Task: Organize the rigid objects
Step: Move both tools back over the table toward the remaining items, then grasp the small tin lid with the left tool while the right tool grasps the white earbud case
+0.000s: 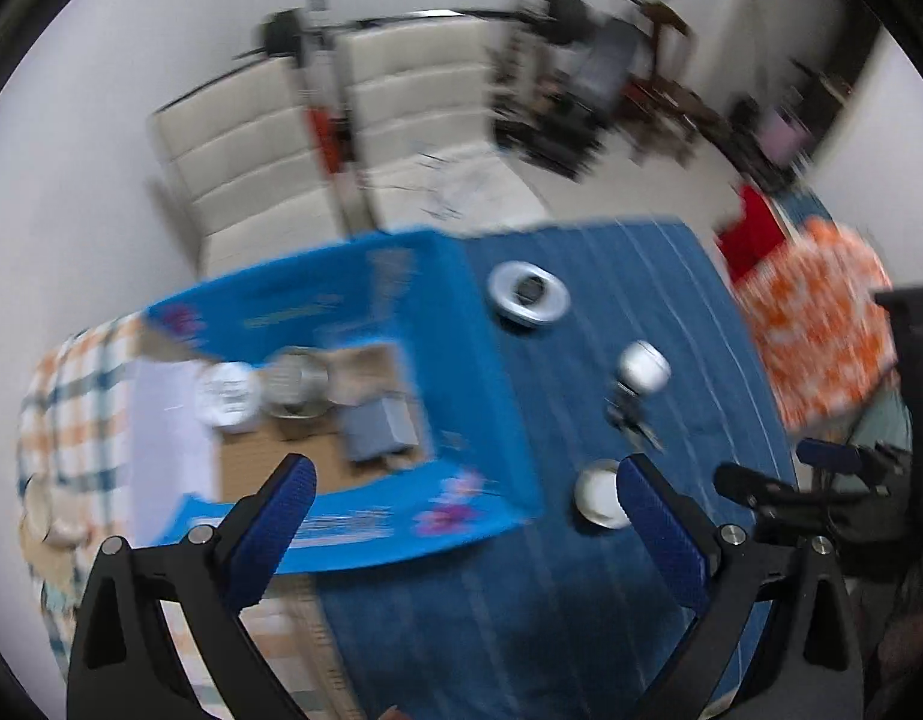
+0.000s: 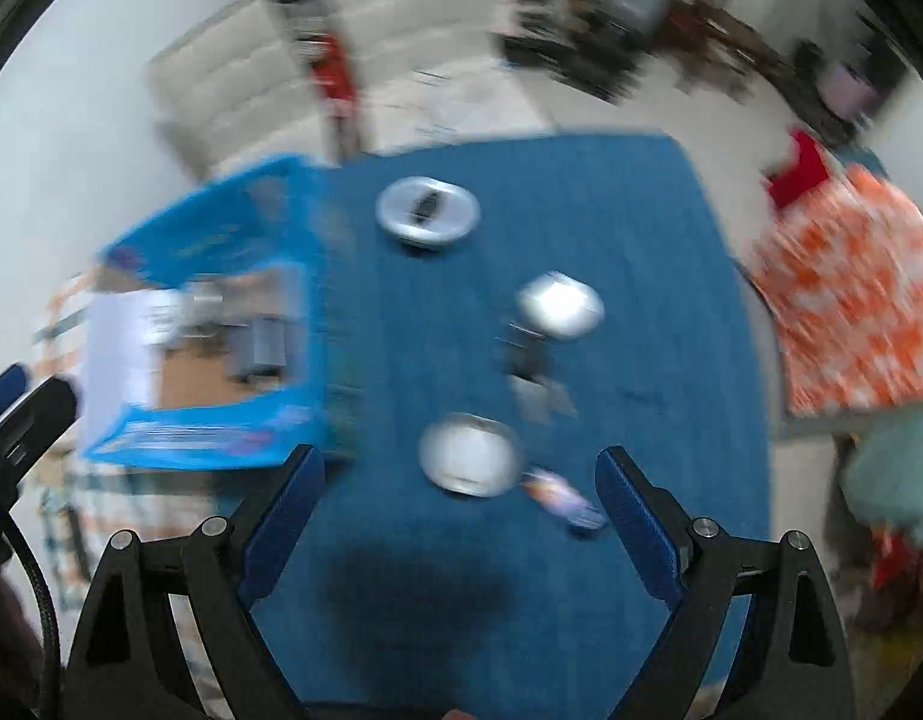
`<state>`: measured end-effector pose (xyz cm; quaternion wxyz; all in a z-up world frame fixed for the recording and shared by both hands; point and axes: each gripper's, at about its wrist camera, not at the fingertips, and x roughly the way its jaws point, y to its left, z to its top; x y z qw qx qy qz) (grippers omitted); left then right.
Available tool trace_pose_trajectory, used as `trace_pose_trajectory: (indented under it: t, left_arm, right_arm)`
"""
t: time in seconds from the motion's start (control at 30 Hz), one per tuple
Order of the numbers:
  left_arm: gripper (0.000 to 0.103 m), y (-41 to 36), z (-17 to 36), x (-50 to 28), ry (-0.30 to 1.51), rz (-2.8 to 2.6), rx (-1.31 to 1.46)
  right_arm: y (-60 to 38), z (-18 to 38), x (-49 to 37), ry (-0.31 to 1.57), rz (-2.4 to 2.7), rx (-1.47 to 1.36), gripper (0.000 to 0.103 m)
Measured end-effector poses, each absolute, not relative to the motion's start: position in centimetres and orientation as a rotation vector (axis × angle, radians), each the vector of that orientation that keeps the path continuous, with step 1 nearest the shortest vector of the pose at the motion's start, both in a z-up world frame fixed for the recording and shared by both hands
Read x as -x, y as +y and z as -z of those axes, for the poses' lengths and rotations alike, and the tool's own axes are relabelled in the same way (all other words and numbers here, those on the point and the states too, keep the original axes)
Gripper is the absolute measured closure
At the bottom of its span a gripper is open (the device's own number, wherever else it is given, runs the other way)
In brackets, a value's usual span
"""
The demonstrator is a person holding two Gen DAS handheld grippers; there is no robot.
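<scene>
A blue cardboard box (image 1: 461,372) (image 2: 305,240) stands open on the left of a blue cloth (image 1: 611,312) (image 2: 641,240); inside it lie a white round lid (image 1: 227,393), a metal cup (image 1: 296,381) and a grey block (image 1: 380,429). On the cloth sit a silver dish (image 1: 529,296) (image 2: 428,213), a white rounded object (image 1: 643,365) (image 2: 560,304), a small dark item (image 1: 629,417) (image 2: 530,372), a white round tin (image 1: 599,493) (image 2: 469,453) and a small colourful packet (image 2: 563,498). My left gripper (image 1: 461,510) is open above the box's near edge. My right gripper (image 2: 461,498) (image 1: 821,480) is open, the tin between its fingertips' line of sight. Both views are blurred.
A checked cloth (image 1: 71,396) lies left of the box. An orange-and-white patterned cloth (image 1: 821,324) (image 2: 851,300) and something red (image 1: 752,228) are at the right. Two white chairs (image 1: 353,138) stand behind the table, with dark equipment (image 1: 581,78) at the back.
</scene>
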<state>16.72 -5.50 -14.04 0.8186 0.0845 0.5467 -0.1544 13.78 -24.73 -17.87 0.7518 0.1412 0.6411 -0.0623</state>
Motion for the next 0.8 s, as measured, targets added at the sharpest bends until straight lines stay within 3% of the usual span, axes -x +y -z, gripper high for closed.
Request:
trace_pose_trajectory:
  t: [0.2, 0.53, 0.57, 0.6, 0.63, 0.8]
  left_arm:
    - [0.0, -15.0, 23.2, -15.3, 1.335, 0.405, -0.316]
    - [0.002, -20.1, 33.7, -16.8, 1.557, 0.332, -0.316]
    - [0.004, -20.2, 34.4, -16.9, 1.568, 0.322, -0.312]
    - [0.016, -20.3, 34.8, -17.0, 1.578, 0.315, -0.305]
    - [0.039, -20.3, 35.2, -17.1, 1.591, 0.313, -0.292]
    - [0.041, -20.3, 35.3, -18.2, 1.584, 0.264, -0.234]
  right_arm:
    - [-31.4, 24.9, -9.8, 1.521, 0.236, -0.374, 0.009]
    - [-37.1, 31.3, -8.6, 1.585, 0.281, -0.404, 0.009]
    - [-37.4, 31.4, -8.8, 1.586, 0.274, -0.4, 0.009]
    - [-37.6, 31.5, -9.2, 1.588, 0.268, -0.392, 0.009]
    - [-37.8, 31.6, -9.7, 1.587, 0.26, -0.386, 0.009]
    - [-38.1, 31.1, -13.2, 1.541, 0.207, -0.418, 0.009]
